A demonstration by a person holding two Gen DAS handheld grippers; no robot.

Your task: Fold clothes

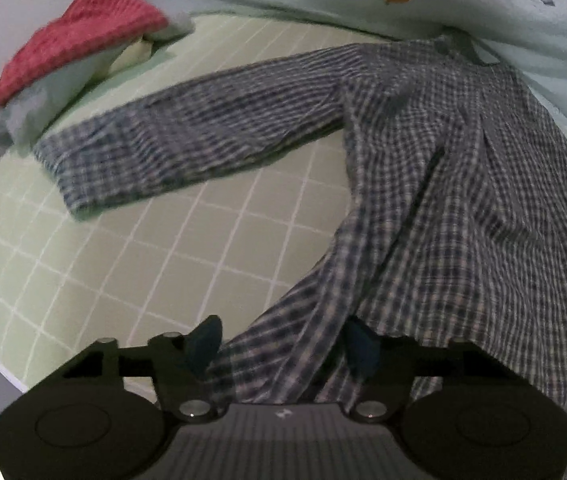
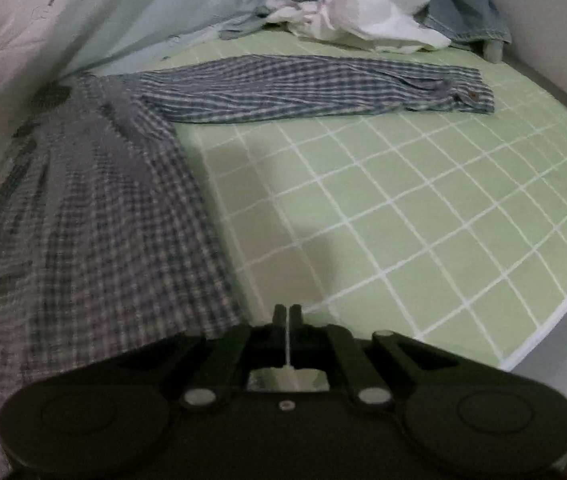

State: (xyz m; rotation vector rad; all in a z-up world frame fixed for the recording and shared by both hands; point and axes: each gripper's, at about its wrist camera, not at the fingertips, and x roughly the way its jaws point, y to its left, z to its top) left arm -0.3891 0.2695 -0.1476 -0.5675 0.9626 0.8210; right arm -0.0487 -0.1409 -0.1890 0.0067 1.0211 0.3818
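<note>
A bed covered by a pale green sheet (image 1: 171,248) with a white grid pattern fills both views, and everything else lies on it. Along the far side of the sheet, a light mint quilt (image 1: 463,4) printed with small motifs, one of them an orange carrot shape, is bunched up against the wall.

The checked shirt (image 1: 463,208), blue-grey and white, is spread over the sheet with its collar end touching the edge of the quilt. Its body runs from the quilt toward the near edge of the sheet. One sleeve (image 1: 187,136) stretches flat across the sheet to the left in the left wrist view; the other sleeve (image 2: 315,88) stretches to the right in the right wrist view, its buttoned cuff (image 2: 469,96) lying flat on the sheet.

Beyond the cuff, at the far corner of the sheet, a pile of clothes sits: a crumpled white garment (image 2: 371,16) on top of a blue denim piece (image 2: 467,8). At the opposite far corner of the sheet, a red knitted item (image 1: 79,40) rests on a pale folded cloth (image 1: 55,96).

The left gripper (image 1: 281,344) has its fingers apart with the shirt's near hem bunched between them; whether the pads actually pinch the cloth cannot be told. The right gripper (image 2: 288,316) hovers over bare sheet just beside the shirt's right edge, its fingers pressed together with nothing between them.
</note>
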